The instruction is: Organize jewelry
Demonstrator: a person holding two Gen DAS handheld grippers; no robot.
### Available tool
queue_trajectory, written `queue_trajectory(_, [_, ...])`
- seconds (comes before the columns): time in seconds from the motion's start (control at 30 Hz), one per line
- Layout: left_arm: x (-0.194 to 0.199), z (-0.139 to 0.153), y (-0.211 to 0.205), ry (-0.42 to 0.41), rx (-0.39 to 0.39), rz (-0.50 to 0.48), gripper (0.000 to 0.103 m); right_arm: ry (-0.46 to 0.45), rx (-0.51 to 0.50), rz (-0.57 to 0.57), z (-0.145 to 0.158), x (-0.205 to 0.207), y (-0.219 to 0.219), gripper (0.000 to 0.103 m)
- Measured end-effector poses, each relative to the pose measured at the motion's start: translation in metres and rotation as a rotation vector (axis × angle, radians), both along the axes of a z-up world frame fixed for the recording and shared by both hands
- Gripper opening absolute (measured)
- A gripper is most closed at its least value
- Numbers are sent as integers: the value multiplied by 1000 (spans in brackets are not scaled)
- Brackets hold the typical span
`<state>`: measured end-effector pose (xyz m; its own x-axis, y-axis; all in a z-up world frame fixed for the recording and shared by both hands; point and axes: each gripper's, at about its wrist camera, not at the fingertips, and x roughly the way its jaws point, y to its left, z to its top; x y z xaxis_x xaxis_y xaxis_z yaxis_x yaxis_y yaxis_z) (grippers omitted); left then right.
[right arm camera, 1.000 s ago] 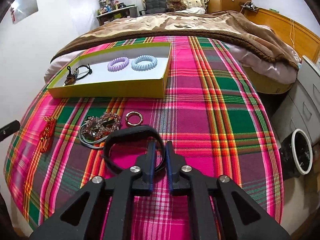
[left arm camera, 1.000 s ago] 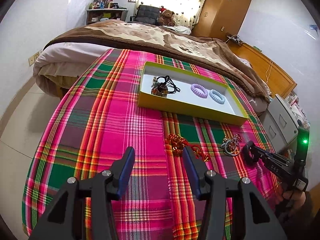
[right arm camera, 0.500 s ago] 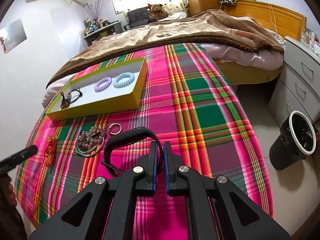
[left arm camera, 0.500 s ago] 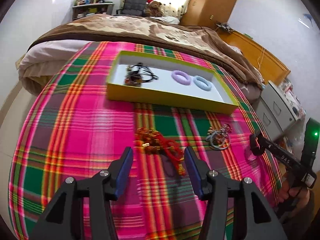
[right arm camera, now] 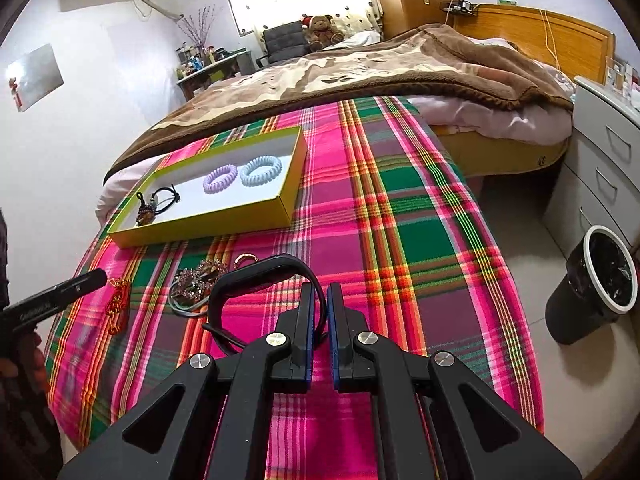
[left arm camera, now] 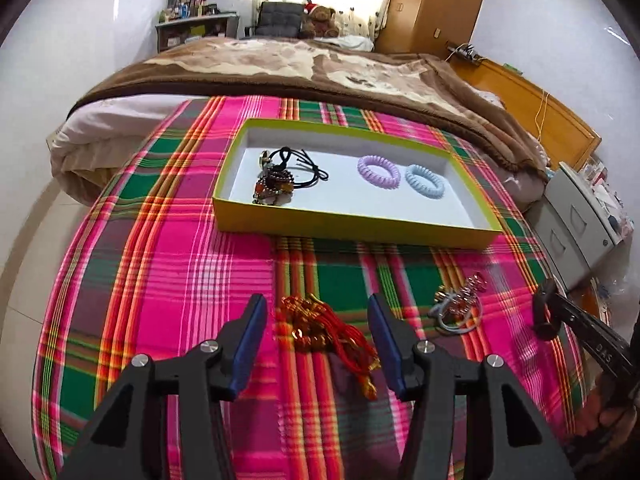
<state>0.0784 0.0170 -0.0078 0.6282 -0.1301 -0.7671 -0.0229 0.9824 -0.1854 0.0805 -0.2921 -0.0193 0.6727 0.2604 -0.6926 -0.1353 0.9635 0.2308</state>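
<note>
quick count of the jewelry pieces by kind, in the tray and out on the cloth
Spiral hair ties: 2, purple and blue, in the yellow tray
Black cord beaded piece: 1, in the tray
Red and gold tassel piece: 1, on the cloth
Rhinestone hair clip: 1, on the cloth
Gold ring: 1, on the cloth
Black wristband: 1, in the right gripper
Total: 7

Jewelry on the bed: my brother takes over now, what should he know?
Left tool: open, above the red cord bracelet, not gripping it.
Right tool: shut on the black band, lifted off the plaid blanket.
Done: in the yellow box lie the black cord piece, purple coil tie and blue coil tie.
Left: black band, red cord bracelet, sparkly clip and gold ring go in the box.
</note>
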Motion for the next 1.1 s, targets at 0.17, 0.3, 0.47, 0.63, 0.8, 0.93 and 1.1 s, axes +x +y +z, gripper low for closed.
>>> queue_trajectory(0.17, [15,-11,-4,57,-16,-17,40,-1,10,5,0,2,3,6])
queue_trajectory(0.3, [22,-19,-10,85,10,-29,30,-7,1,6,0,1,5,6])
queue_trajectory(0.47, [20,-18,-14,78,85,-37,13,-12,3,5,1,3,5,6])
queue_trajectory(0.63, [17,-15,-10,68,79,-50,2,-11,6,11,0,3,8,6])
queue_trajectory(0.8, [5,5,1,-16,4,-61,2,-14,7,8,1,2,9,6])
queue_trajectory(0.93, [-1,20,13,-49,-53,-73,2,-18,9,3,3,1,9,6])
queue_trajectory(1.1, [5,12,24,-18,-123,-18,4,-18,13,5,3,0,11,6])
